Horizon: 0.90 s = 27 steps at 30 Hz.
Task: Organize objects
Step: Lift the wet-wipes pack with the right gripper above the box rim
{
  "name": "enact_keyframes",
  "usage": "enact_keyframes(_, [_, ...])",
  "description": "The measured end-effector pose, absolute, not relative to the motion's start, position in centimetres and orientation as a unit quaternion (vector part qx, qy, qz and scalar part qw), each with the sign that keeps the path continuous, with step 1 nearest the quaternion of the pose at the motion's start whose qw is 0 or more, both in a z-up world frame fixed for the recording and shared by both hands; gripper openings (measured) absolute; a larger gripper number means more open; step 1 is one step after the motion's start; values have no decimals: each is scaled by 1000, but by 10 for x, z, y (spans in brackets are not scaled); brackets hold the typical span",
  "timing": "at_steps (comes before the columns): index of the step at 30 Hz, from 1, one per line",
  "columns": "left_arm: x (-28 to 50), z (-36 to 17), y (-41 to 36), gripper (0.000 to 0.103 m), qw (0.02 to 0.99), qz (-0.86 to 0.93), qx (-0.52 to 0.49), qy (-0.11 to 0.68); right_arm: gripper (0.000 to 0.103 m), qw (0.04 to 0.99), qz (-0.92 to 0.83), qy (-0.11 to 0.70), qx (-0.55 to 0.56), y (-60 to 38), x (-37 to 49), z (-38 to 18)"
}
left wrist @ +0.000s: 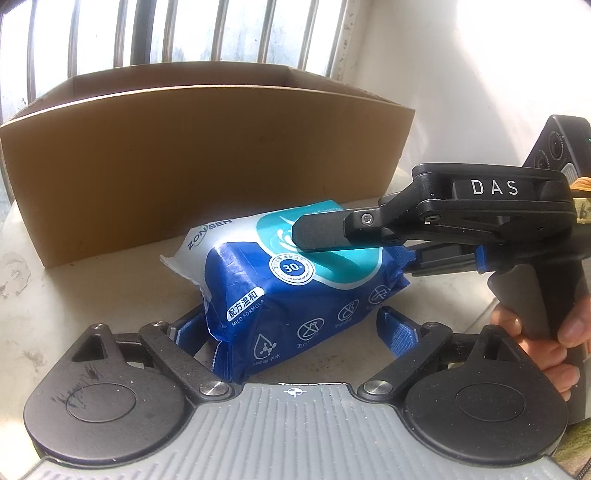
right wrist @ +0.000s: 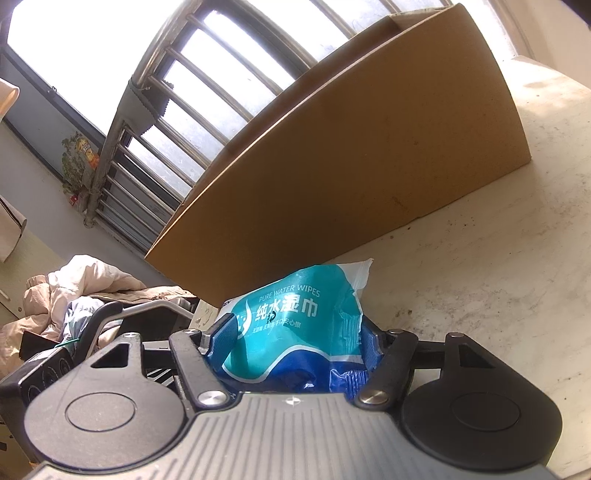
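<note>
A blue and teal pack of wet wipes (left wrist: 295, 295) lies on the pale tabletop (left wrist: 92, 295), just in front of an open cardboard box (left wrist: 207, 166). My left gripper (left wrist: 295, 325) is open and straddles the pack's near end, its blue pads beside the pack with a small gap on the right. My right gripper (right wrist: 299, 332) comes in from the right, shut on the pack of wet wipes (right wrist: 295, 314). Its blue pads press both sides and the wrapper crumples at the right pad. In the left wrist view one of its black fingers (left wrist: 321, 236) lies across the pack's top face.
The cardboard box (right wrist: 369, 155) stands against a barred window (left wrist: 221, 33). A white wall (left wrist: 461, 74) closes the right side. A person's hand (left wrist: 554, 339) holds the right gripper's handle. A pile of clothes (right wrist: 74, 288) lies beyond the table's left edge.
</note>
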<state>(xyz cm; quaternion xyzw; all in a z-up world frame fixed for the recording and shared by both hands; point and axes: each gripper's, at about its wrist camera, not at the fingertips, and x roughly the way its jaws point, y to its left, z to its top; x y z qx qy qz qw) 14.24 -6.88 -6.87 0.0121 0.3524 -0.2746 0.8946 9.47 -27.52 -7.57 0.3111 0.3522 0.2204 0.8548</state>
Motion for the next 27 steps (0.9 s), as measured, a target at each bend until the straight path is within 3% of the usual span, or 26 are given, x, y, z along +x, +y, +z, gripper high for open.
enact_keyframes(11, [146, -76, -82, 97, 906, -246, 103, 327, 70, 849, 238, 353, 314, -280, 97, -77])
enact_keyframes(27, [149, -92, -83, 98, 911, -259, 87, 310, 75, 859, 233, 350, 294, -267, 93, -75])
